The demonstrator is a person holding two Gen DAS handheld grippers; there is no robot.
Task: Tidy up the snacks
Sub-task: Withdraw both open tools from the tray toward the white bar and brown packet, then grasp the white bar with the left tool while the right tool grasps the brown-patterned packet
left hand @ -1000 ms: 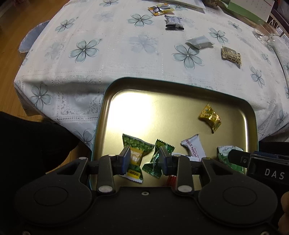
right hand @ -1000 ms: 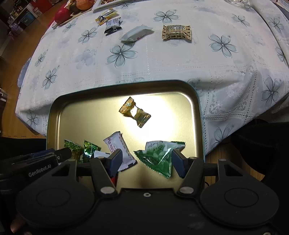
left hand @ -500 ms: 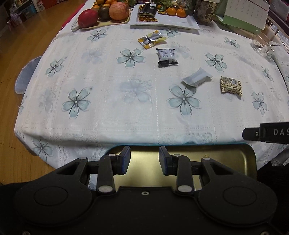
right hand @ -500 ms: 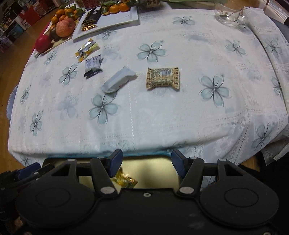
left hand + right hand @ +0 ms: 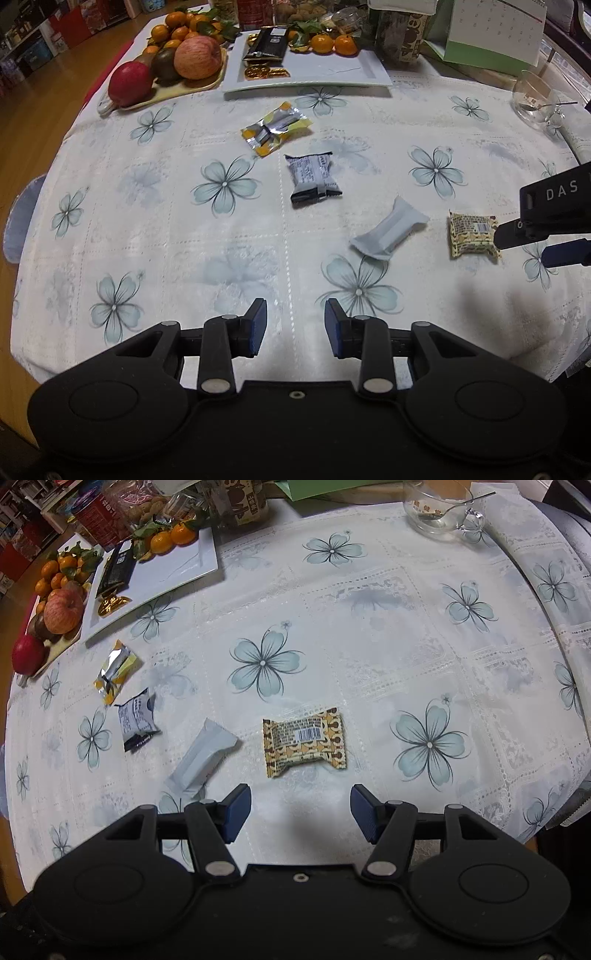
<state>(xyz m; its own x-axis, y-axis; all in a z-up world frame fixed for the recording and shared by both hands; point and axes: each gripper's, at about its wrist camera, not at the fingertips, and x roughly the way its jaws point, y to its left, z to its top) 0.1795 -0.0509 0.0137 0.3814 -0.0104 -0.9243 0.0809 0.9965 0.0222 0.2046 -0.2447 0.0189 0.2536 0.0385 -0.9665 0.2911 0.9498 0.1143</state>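
My right tongs (image 5: 300,814) hover spread and empty just near of the tan snack packet (image 5: 303,742) on the table (image 5: 369,646); it looks light and crinkly (slippery film), so I'd pinch its puffed middle. Left tongs (image 5: 294,326) are spread too.

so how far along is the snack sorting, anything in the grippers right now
Nothing is in hand: the left gripper and right gripper are both open and empty above the tablecloth. Nothing visible here looks sorted yet. Four wrapped snacks lie loose: the yellow packet, the dark packet, the white packet and the brown patterned packet, which sits just ahead of the right gripper and looks the likely next pick.
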